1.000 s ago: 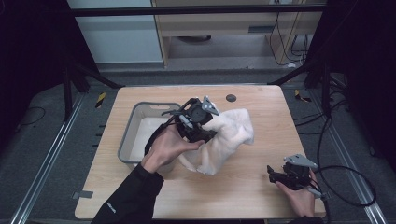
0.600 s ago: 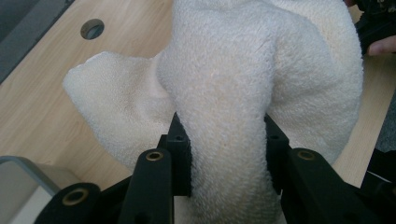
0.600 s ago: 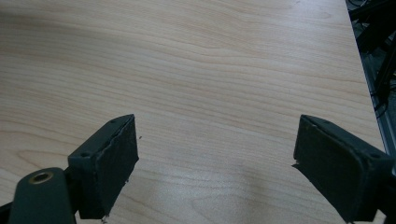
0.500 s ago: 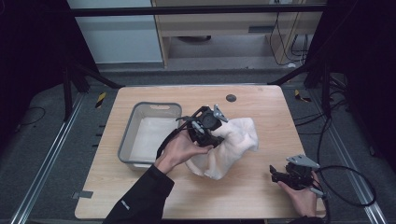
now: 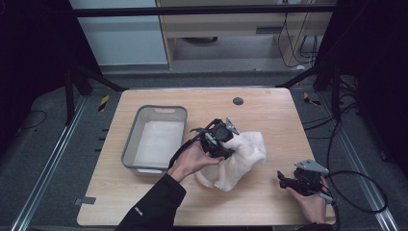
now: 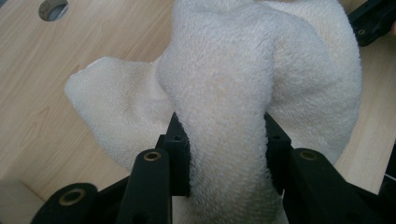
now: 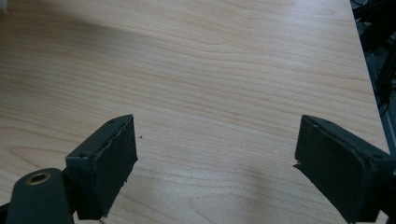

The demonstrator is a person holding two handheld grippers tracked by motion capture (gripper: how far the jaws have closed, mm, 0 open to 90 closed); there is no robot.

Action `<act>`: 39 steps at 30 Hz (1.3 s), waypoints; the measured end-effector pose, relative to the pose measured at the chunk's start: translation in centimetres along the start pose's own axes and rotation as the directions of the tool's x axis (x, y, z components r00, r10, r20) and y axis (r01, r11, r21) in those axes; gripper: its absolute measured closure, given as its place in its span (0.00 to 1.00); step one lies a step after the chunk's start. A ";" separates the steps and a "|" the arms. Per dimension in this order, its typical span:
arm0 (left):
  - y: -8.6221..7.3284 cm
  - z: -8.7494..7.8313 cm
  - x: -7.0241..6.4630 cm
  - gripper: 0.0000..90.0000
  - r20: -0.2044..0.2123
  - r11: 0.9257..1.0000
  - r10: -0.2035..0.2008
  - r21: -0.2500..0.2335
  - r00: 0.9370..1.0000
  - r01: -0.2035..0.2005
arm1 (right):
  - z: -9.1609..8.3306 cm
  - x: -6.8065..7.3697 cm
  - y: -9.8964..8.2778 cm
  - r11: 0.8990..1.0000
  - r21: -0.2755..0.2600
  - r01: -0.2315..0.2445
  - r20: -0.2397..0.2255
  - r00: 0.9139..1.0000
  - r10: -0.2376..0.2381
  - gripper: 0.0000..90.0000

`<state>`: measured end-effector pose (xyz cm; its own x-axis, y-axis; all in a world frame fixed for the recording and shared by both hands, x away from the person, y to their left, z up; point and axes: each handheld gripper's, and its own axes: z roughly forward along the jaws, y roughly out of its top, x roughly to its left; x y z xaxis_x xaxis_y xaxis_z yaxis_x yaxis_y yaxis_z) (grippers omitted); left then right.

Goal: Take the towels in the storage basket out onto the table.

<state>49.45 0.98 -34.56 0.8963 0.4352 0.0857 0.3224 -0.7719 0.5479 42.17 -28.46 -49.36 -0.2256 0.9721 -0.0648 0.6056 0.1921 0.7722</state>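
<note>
A cream towel [image 5: 240, 156] lies bunched on the wooden table [image 5: 269, 110], just right of centre. My left gripper [image 5: 222, 144] is shut on a thick fold of the towel [image 6: 224, 93]; the cloth bulges out between both black jaws. The rest of the towel spreads onto the table beyond them. My right gripper [image 5: 288, 182] rests near the table's front right corner, apart from the towel. In the right gripper view that gripper [image 7: 215, 158] stands open over bare wood, nothing between its jaws.
A grey plastic bin [image 5: 132, 144] stands left of the towel with a pale cloth [image 5: 156, 142] lying flat inside. A dark round hole [image 5: 237, 101] marks the table's far side. Cables trail off the right edge by the right hand.
My left gripper has come down and to the right with the towel, which has sunk from hanging to lying on the table. The right gripper has stayed put.
</note>
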 end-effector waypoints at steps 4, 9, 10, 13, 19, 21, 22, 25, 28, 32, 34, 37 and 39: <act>-0.4 0.8 0.0 0.70 0.002 1.000 -0.005 -0.001 1.000 0.005 | 0.0 0.0 0.0 1.000 -0.002 0.004 -0.002 1.000 -0.004 0.14; -0.8 1.7 0.1 0.69 0.002 1.000 -0.014 -0.009 1.000 0.014 | 0.1 0.0 0.0 1.000 -0.004 0.011 0.000 1.000 -0.011 0.14; -0.9 1.9 0.1 0.68 0.001 1.000 -0.015 -0.007 1.000 0.015 | 0.2 -0.1 0.0 1.000 -0.004 0.016 0.001 1.000 -0.016 0.14; -1.1 2.6 0.0 0.66 -0.003 1.000 -0.015 -0.002 1.000 0.015 | 0.2 -0.1 0.0 1.000 -0.003 0.019 0.001 1.000 -0.019 0.14; -1.5 3.7 -0.2 0.63 -0.004 1.000 -0.008 -0.001 1.000 0.008 | 0.2 0.0 0.0 1.000 0.003 0.023 0.002 1.000 -0.023 0.14; -1.6 3.9 -0.2 0.62 -0.003 1.000 -0.008 0.003 1.000 0.008 | 0.2 0.0 0.0 1.000 0.001 0.025 0.003 1.000 -0.025 0.14; -1.8 4.3 -0.3 0.61 -0.002 1.000 -0.009 0.010 1.000 0.009 | 0.2 0.0 0.0 1.000 0.003 0.024 0.003 1.000 -0.024 0.14; -2.3 5.0 -0.3 0.59 0.001 1.000 -0.014 0.016 1.000 0.014 | 0.2 0.0 0.0 1.000 0.005 0.023 0.003 1.000 -0.023 0.14; -2.6 5.3 -0.3 0.57 0.003 1.000 -0.023 0.014 1.000 0.023 | 0.2 0.0 0.0 1.000 0.002 0.023 0.002 1.000 -0.023 0.14; -2.9 5.7 -0.3 0.54 0.010 1.000 -0.028 0.007 1.000 0.028 | 0.3 0.0 0.0 1.000 0.003 0.023 0.002 1.000 -0.023 0.14; -2.9 5.7 -0.4 0.52 0.008 1.000 -0.025 0.007 1.000 0.025 | 0.3 0.0 0.0 1.000 0.005 0.022 0.000 1.000 -0.022 0.14; -3.1 6.0 -0.4 0.48 0.013 1.000 -0.026 0.001 1.000 0.026 | 0.3 0.0 0.0 1.000 0.006 0.027 -0.001 1.000 -0.027 0.14; -3.2 6.1 -0.4 0.45 0.019 1.000 -0.027 0.000 0.999 0.027 | 0.3 0.1 0.0 1.000 0.006 0.026 -0.002 1.000 -0.026 0.14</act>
<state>49.94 0.48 -41.45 0.8929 0.4470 0.0549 0.3466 -0.7600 0.5498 42.37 -28.38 -49.57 -0.2428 0.9664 -0.0842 0.6044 0.2186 0.7661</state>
